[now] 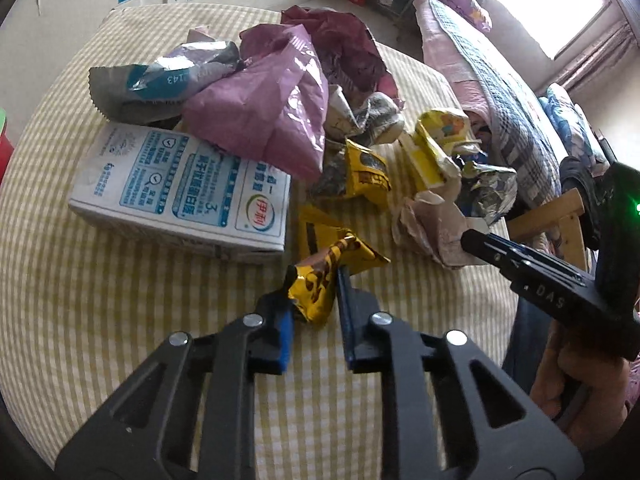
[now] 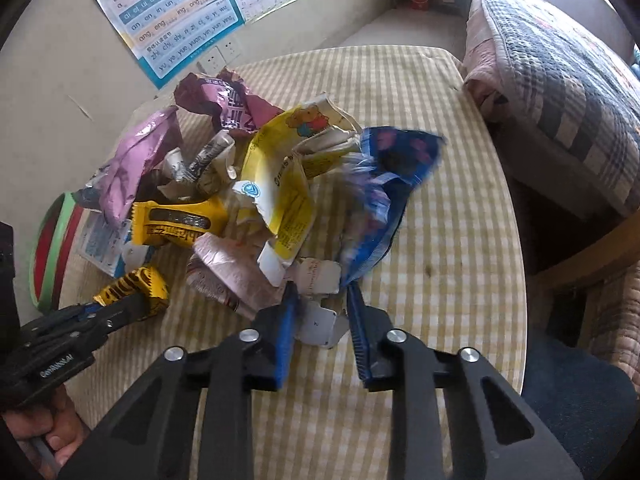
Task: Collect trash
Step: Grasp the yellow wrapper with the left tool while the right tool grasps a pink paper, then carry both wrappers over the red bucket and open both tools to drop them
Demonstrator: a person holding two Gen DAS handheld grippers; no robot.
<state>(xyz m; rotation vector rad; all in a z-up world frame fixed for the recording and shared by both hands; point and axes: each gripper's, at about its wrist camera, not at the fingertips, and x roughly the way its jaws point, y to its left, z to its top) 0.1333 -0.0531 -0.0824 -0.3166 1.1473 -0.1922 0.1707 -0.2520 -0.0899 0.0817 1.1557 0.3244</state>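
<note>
A heap of trash lies on a table (image 1: 100, 320) with a yellow checked cloth. My left gripper (image 1: 316, 280) is shut on a crumpled yellow wrapper with brown spots (image 1: 316, 300) at the near side of the heap; the right wrist view shows that wrapper (image 2: 132, 282) too. My right gripper (image 2: 322, 292) is closed around a white paper scrap (image 2: 320, 322), with a blue wrapper (image 2: 384, 200) touching its right finger. The left wrist view shows the right gripper (image 1: 468, 238) with its tips at pale crumpled paper (image 1: 432, 224).
The heap also holds a white and blue milk carton box (image 1: 180, 188), a purple plastic bag (image 1: 272, 108), a silver packet (image 1: 160, 76) and yellow wrappers (image 2: 176, 224). A quilted bed (image 2: 560, 80) stands right of the table. The wall (image 2: 60, 80) carries posters.
</note>
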